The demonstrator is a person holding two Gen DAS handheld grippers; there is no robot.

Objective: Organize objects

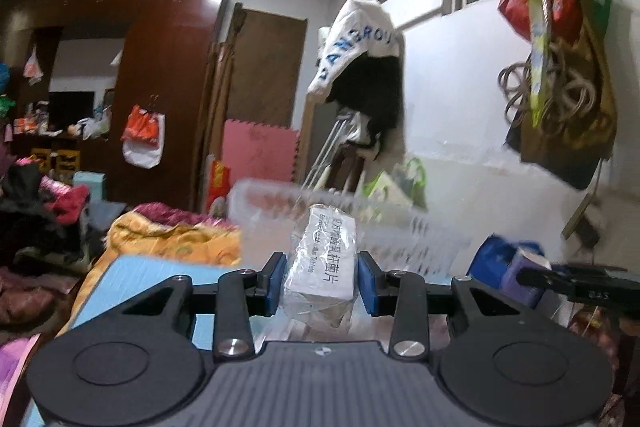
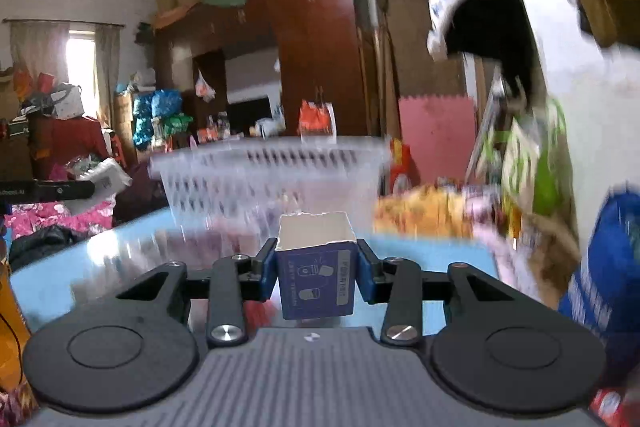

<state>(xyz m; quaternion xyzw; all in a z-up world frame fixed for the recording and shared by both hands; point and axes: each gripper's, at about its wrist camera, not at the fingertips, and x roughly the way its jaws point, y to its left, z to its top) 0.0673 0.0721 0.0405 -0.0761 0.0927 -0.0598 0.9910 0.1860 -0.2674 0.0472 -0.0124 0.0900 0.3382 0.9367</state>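
My left gripper clamps a plastic-wrapped white box, my right gripper an open-topped blue carton, both held above the blue surface; the white basket's rim stands just beyond, blurred.
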